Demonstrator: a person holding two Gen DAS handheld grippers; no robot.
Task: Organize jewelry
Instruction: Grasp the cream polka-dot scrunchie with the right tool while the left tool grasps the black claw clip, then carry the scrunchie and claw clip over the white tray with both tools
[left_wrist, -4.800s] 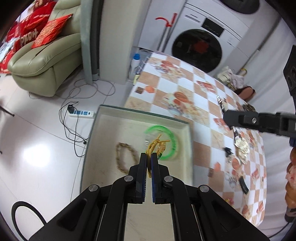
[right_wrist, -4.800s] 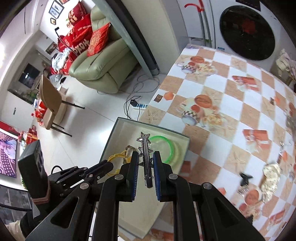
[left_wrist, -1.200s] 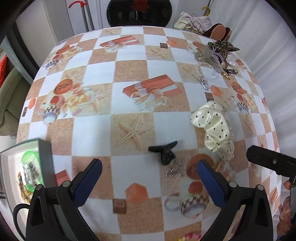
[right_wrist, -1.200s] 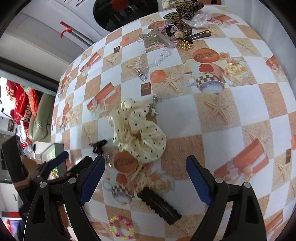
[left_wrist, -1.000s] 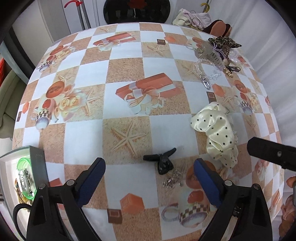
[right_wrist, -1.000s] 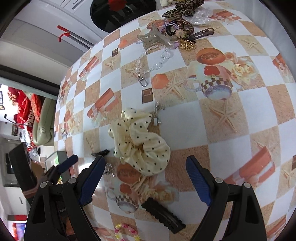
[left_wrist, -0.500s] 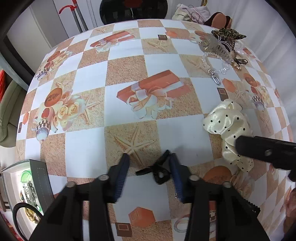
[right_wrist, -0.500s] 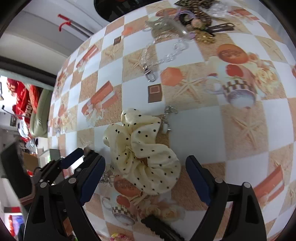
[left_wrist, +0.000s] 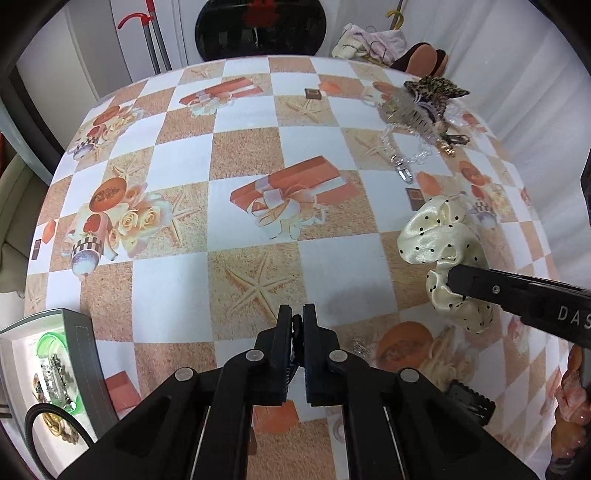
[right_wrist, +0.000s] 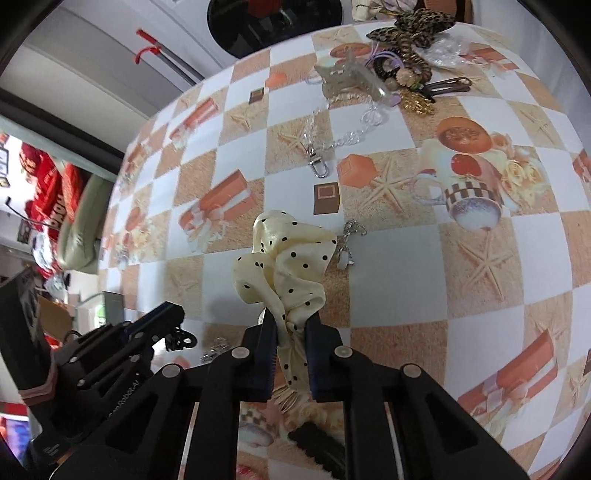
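- The right gripper (right_wrist: 290, 328) is closing its blue-padded jaws on the cream satin scrunchie with black dots (right_wrist: 284, 258). The pads already pinch one gathered fold; the rest of the fabric billows out from the tips toward twelve o'clock in the right wrist view.
- The left gripper (left_wrist: 297, 319) is clenched. In the right wrist view a small black claw hair clip (right_wrist: 180, 338) sticks out of its tips; in its own view only a dark sliver shows between the pads.
- Risk, as I judge it: the scrunchie is held by a thin fold of slippery satin, so it could slide free on lifting.
- The silver clasp charm (right_wrist: 347, 243) lies just beside the scrunchie at two o'clock and might snag and be dragged along.
- The clip is gripped at its edge and could twist or drop in transit.
- The grey open jewelry box (left_wrist: 79, 354) sits at eight o'clock in the left wrist view, well apart from both grippers, a green bangle (left_wrist: 51, 341) already inside.
- More jewelry is piled at the checkered tablecloth's (left_wrist: 255, 155) far corner, one o'clock.
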